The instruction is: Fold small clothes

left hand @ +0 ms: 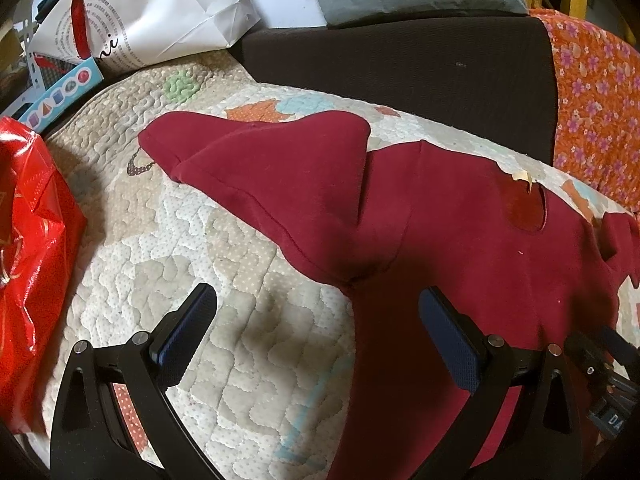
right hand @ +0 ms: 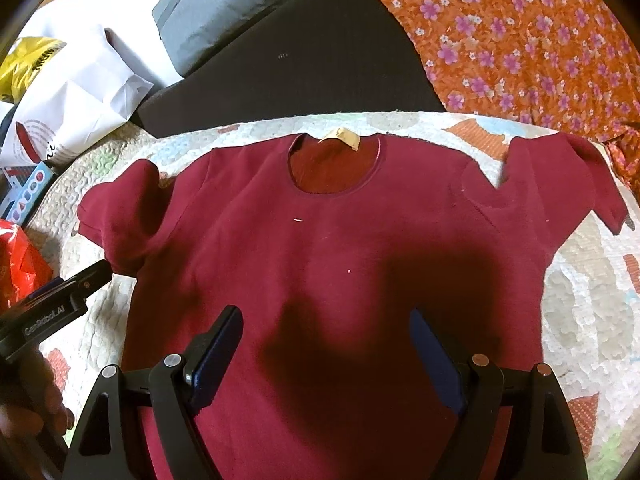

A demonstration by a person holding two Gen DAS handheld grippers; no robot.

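Red shirt (right hand: 320,248) looks soft, light, limp; grab sleeve (left hand: 256,160) hem. Left gripper (left hand: 320,320) and right gripper (right hand: 326,344) both apart, empty.

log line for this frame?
stage: pre-fold | maroon t-shirt: flat on quilt | left gripper: open | right gripper: open

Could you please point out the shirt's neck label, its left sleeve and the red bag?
neck label (right hand: 340,137): right wrist view, label's middle.
left sleeve (left hand: 264,160): left wrist view, sleeve's upper face.
red bag (left hand: 28,248): left wrist view, crinkled side.
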